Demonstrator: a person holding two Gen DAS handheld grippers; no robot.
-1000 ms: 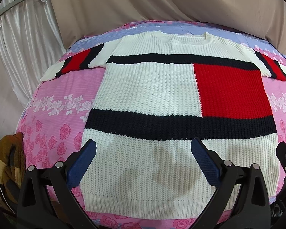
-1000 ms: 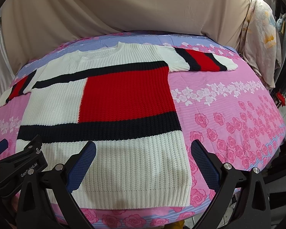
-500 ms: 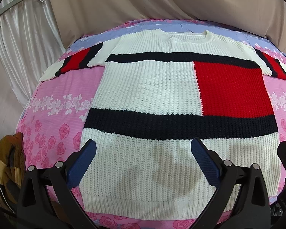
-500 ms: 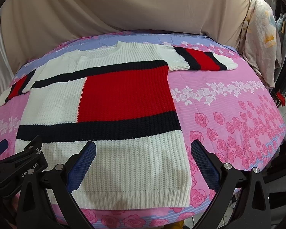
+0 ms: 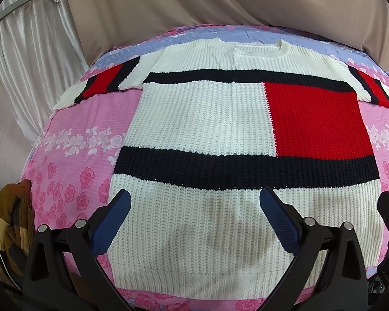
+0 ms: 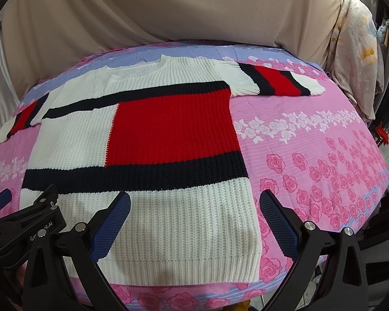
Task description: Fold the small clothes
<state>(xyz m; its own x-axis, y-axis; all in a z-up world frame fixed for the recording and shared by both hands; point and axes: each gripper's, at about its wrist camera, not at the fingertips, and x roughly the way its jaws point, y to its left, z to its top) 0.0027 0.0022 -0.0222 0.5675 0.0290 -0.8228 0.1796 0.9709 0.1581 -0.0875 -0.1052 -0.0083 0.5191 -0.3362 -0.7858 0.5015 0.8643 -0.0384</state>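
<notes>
A knit sweater (image 5: 207, 119), white with black bands and a red block, lies flat and spread out on the pink floral bed, collar far, hem near. It also shows in the right wrist view (image 6: 147, 140). Its short striped sleeves (image 5: 96, 88) (image 6: 277, 83) stick out to both sides. My left gripper (image 5: 194, 207) is open and empty above the white hem area, left of middle. My right gripper (image 6: 194, 207) is open and empty above the hem's right corner. The left gripper's body shows at the lower left of the right wrist view (image 6: 26, 223).
The bed sheet (image 6: 311, 160) is pink with roses, lilac at the far end. A beige cloth backdrop (image 5: 220, 5) hangs behind. A brown bundle of clothes (image 5: 10, 220) lies off the bed's left edge. Hanging clothes (image 6: 355, 51) are at the right.
Both grippers have edged slightly forward and lower over the hem; the sweater appears a little nearer. The sweater itself has not moved.
</notes>
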